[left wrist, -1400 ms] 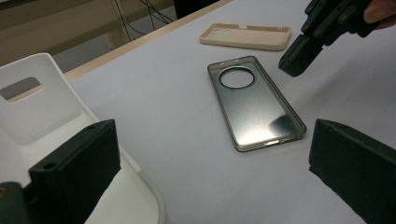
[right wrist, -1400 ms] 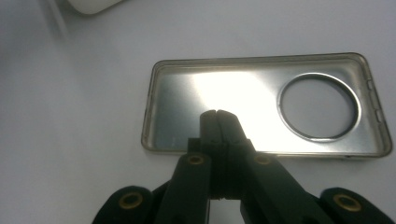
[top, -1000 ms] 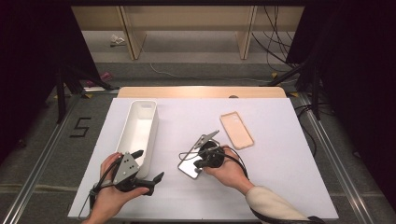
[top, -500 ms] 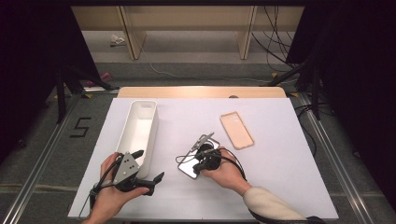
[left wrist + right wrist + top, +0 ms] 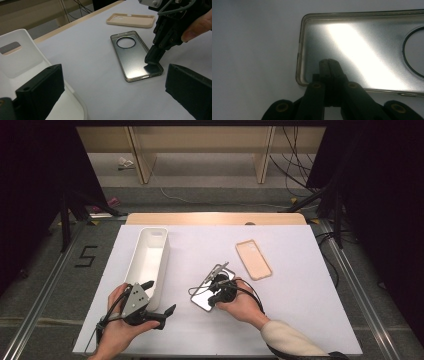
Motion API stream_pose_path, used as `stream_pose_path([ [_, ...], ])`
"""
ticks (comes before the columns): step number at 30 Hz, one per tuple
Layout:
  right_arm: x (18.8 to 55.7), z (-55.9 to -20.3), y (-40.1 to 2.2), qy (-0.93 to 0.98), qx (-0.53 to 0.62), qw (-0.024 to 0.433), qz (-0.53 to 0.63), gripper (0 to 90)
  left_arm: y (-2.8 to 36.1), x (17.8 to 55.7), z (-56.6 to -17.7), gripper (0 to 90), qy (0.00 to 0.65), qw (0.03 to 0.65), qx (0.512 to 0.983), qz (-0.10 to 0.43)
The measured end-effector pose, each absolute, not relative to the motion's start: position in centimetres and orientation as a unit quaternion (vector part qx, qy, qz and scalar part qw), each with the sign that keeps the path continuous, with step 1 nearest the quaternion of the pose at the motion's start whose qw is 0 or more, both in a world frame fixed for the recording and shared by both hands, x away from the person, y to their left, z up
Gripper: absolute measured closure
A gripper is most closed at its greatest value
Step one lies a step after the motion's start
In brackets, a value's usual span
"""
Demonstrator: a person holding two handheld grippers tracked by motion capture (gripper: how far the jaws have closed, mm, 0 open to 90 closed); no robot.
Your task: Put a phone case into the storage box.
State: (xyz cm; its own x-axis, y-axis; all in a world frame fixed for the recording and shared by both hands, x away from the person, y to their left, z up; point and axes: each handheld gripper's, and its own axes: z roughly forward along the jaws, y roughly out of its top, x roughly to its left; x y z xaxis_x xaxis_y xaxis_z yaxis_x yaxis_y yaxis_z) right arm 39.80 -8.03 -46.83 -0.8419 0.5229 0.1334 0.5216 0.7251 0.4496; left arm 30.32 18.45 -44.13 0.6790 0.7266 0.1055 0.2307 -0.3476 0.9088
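A clear grey phone case (image 5: 206,287) with a round camera hole lies open side up at the middle of the white table (image 5: 310,315). My right gripper (image 5: 212,297) is shut, and its joined tips rest on the case's inner face by the near corner, as the left gripper view shows at the right gripper (image 5: 152,60). In the right gripper view the shut right gripper (image 5: 328,62) sits just inside the corner of the grey case (image 5: 367,47). My left gripper (image 5: 159,296) is open and holds nothing, a hand's width left of the case. Its jaws frame the grey case (image 5: 132,57).
A beige phone case (image 5: 254,259) lies open side up at the back right of the grey one, also seen as the beige case (image 5: 131,20). A long white bin (image 5: 137,255) stands to the left, beside my left gripper, its wall (image 5: 22,57) close by.
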Motion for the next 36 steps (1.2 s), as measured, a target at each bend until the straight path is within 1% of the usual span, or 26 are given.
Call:
stream_pose_path([
  [16,39.8,-46.6,-8.8,0.933,0.282,-0.002,0.222,90.0,18.4,30.2,-44.1,1.7,0.307,0.482,0.779,0.258],
  [36,40.4,-46.2,-11.7,0.935,0.295,0.013,0.195,90.0,18.5,30.2,-44.0,1.7,0.305,0.482,0.780,0.257],
])
